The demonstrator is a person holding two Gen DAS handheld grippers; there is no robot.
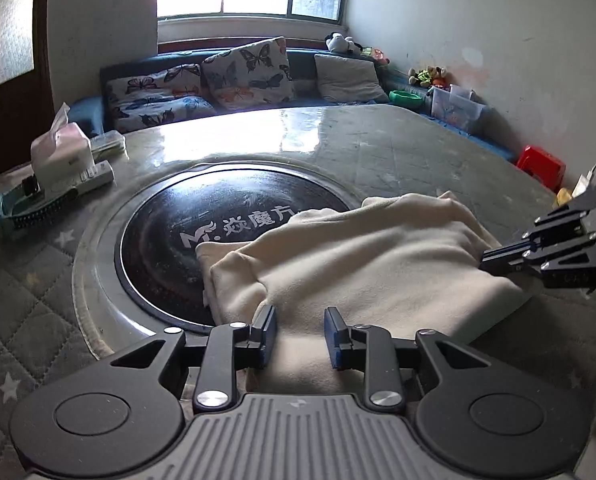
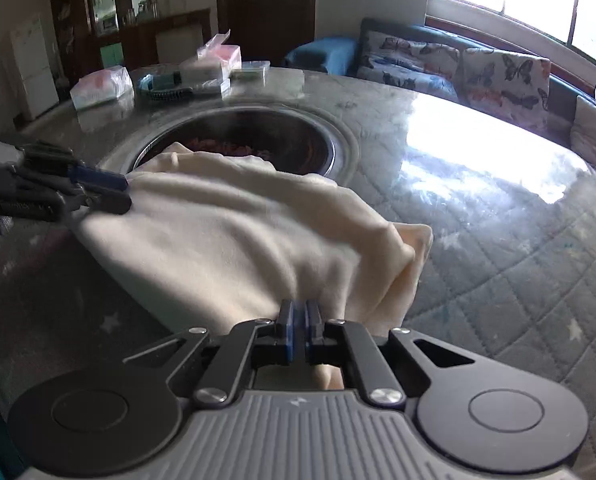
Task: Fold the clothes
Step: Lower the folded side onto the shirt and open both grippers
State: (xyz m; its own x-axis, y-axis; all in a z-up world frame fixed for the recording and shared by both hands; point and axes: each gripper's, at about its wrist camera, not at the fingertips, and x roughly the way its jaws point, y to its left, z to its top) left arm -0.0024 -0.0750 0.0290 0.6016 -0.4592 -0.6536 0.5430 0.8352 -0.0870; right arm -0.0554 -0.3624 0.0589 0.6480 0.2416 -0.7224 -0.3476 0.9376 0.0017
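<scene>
Closest to the left wrist camera, the left claw [image 1: 300, 334] sits with its two fingers spread apart, released, straddling the near edge of a cream cloth [image 1: 362, 264] without pinching it. From the right wrist camera, the right claw [image 2: 299, 330] is clenched tight on a bunched edge of that same cloth, which gathers into folds at the fingertips.

This cloth lies partly folded on a quilted grey desk [image 1: 398, 148], with its far corner draped over the rim of a round black heater plate [image 1: 202, 236] set into the middle of the desk.

Likely risks, as a judgement: only one claw has hold, so a pull by the right claw would probably drag the whole cloth sideways and undo the layers already stacked. If the left claw closes where it hovers, it may catch only the top layer. A wide sweep could also knock the tissue box [image 1: 60, 148] or the small basket [image 1: 22, 210] at the left edge.
</scene>
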